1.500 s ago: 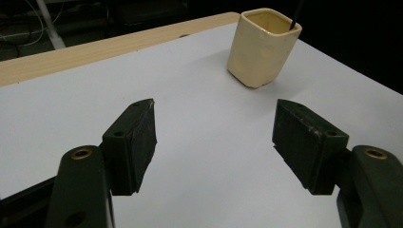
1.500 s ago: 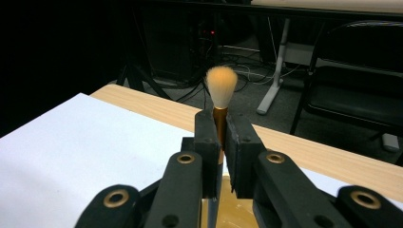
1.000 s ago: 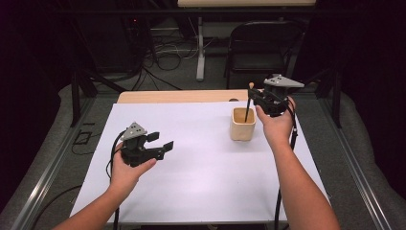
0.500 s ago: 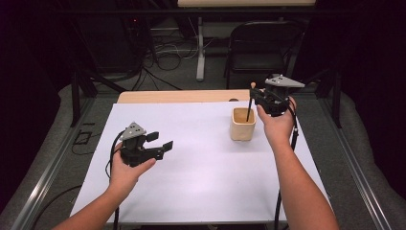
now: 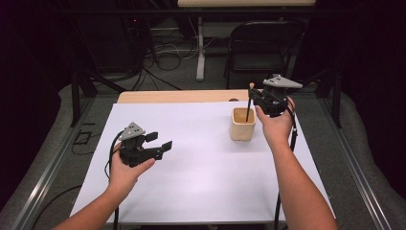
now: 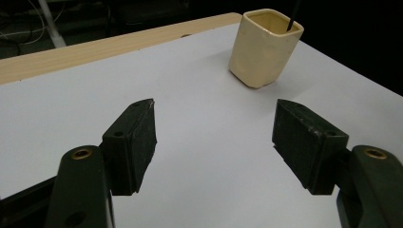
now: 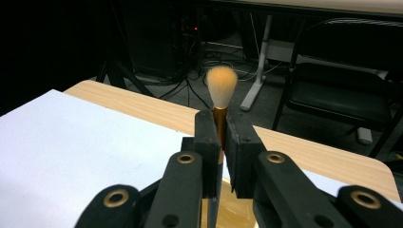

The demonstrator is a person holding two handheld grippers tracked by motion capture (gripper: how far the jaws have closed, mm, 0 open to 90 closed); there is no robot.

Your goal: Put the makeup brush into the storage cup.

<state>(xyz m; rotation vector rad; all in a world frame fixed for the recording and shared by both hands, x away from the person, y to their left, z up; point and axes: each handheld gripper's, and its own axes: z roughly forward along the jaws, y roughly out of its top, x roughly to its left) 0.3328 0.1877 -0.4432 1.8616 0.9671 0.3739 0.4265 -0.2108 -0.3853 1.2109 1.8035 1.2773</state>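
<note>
Right gripper [image 5: 252, 99], black and two-jawed, is clamped on a slim makeup brush [image 5: 248, 106] with a dark handle, gold ferrule and peach bristle tuft [image 7: 221, 85]. Its long axis stands nearly upright, bristles up, with the handle's lower end inside the cream square ceramic cup [image 5: 242, 124] directly below the jaws. Judging by this, the coming move is straight down or a release. That cup sits on the white sheet [image 5: 201, 182] covering the wooden table [image 5: 172, 96]. Left gripper [image 5: 160, 142] hovers wide apart and empty, well away from the cup.
</note>
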